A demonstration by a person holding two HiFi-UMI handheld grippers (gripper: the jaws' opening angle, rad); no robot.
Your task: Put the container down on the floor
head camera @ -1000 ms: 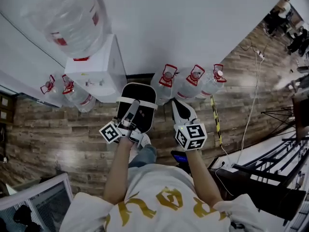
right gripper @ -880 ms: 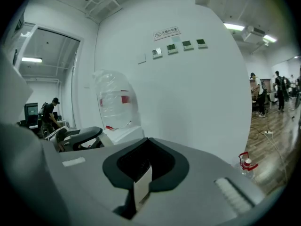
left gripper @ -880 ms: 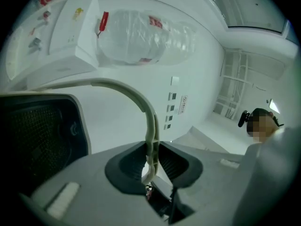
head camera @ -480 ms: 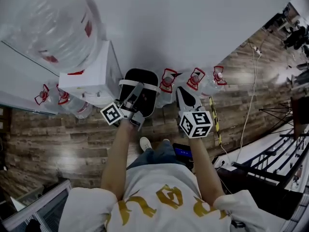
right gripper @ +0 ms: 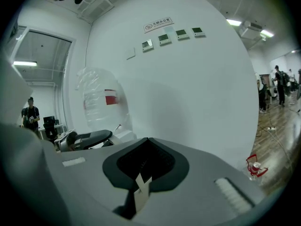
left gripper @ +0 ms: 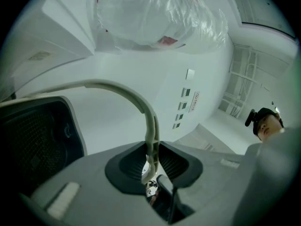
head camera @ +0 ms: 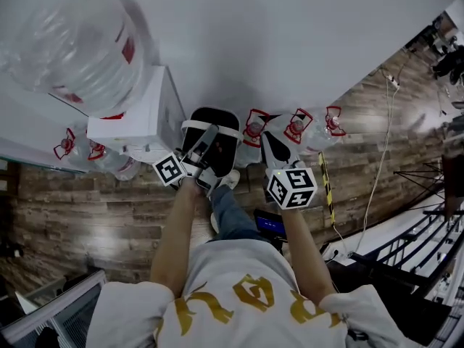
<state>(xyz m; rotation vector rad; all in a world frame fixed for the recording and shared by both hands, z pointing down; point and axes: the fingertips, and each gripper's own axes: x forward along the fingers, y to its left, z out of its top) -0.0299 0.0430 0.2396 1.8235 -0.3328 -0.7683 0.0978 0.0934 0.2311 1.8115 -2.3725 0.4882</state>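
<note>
One step taken in the last second: your leg now forward. Left gripper (left gripper: 151,160) stays clamped on handle (left gripper: 141,105); right gripper (right gripper: 142,181) closed, empty. Container (head camera: 220,151) hangs beside dispenser (head camera: 138,118), nearer wall, clear of floor (head camera: 87,209). Lowering not begun.

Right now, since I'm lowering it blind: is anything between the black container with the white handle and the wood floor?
Nothing visible lies under the black container, held by the left gripper, though it hides the floor below. Close by: white water dispenser at left, red-capped clear bottles at right, white shoe nearest you.
</note>
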